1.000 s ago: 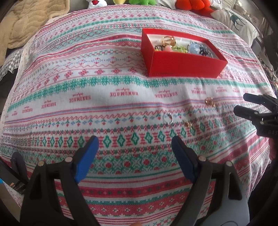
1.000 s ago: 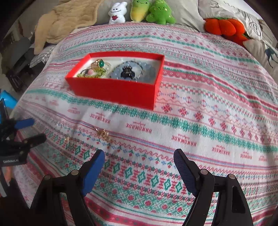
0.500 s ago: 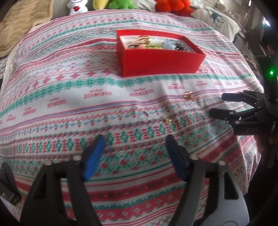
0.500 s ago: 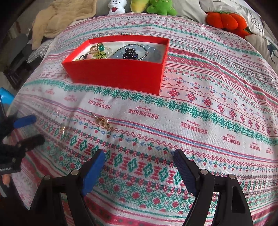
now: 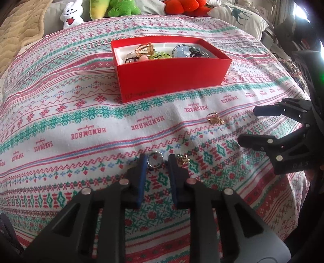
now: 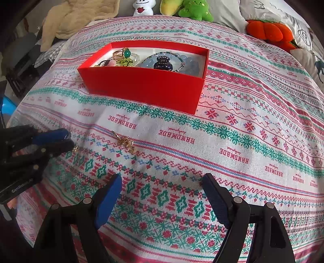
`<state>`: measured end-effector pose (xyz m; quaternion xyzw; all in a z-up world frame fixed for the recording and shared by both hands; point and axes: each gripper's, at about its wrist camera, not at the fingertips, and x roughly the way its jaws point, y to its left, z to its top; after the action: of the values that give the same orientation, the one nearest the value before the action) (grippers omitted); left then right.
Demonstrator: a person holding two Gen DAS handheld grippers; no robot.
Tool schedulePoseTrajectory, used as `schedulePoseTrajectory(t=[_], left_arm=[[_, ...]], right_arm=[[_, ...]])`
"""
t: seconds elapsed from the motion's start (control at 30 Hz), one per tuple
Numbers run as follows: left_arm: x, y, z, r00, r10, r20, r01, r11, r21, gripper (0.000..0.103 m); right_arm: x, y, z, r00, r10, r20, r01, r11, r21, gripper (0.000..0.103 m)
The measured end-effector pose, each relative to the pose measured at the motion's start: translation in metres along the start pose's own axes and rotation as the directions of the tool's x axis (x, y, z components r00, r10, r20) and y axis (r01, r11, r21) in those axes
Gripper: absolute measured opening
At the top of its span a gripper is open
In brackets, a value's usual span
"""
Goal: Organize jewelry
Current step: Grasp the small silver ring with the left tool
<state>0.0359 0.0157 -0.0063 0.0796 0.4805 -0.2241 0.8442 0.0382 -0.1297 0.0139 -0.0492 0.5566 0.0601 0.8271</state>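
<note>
Blue pads line the left gripper (image 5: 156,161), whose jaws are closing around a silver ring (image 5: 154,160) that lies on the patterned cloth (image 5: 81,113); the ring sits between the two pads, and whether they already press on it cannot be told. Just beside the outer face of the right-hand pad lies a small gold piece (image 5: 183,159), touching the cloth and not caught in the jaws. Farther toward the right edge of the cloth, a gold ring with a loose bit of chain (image 5: 214,118) lies on its own, well clear of both grippers.

The right gripper (image 6: 162,186) hangs above the near part of the cloth with its jaws wide apart and nothing between them. From its camera the left gripper shows at the left edge of the cloth, tips down at the fabric.

Toward the far side of the cloth stands a red box (image 5: 172,74), open on top, white inside. It holds a gold ring with a green stone (image 6: 125,53), a pale blue bead bracelet (image 6: 188,60) with a dark blue piece (image 6: 163,63) at its middle, and some yellow-green beads. Beyond the far edge sit soft toys: a white one (image 5: 70,16), a green one (image 6: 194,10) and an orange one (image 6: 269,32).
</note>
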Motion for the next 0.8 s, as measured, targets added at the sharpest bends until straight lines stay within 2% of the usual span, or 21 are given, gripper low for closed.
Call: schedulePoseTrajectory(t=[0.07,0.4,0.8], left_arm=[[0.002,-0.001,0.002,1.0,0.009,-0.002,-0.009,1.0,-0.001,0.018],[-0.003,-0.002,0.002,0.999,0.034,0.003,-0.034,0.999,0.011,0.017],[-0.011,0.01,0.0,0.997,0.079,-0.025,-0.08,0.995,-0.057,0.017]], right_arm=[[0.0,0.0,0.0,1.0,0.004,-0.001,-0.004,1.0,-0.002,0.083],[0.0,0.002,-0.001,1.0,0.002,0.012,-0.002,1.0,-0.023,0.083],[0.003,0.015,0.0,1.0,-0.001,0.021,0.002,0.998,-0.056,0.083]])
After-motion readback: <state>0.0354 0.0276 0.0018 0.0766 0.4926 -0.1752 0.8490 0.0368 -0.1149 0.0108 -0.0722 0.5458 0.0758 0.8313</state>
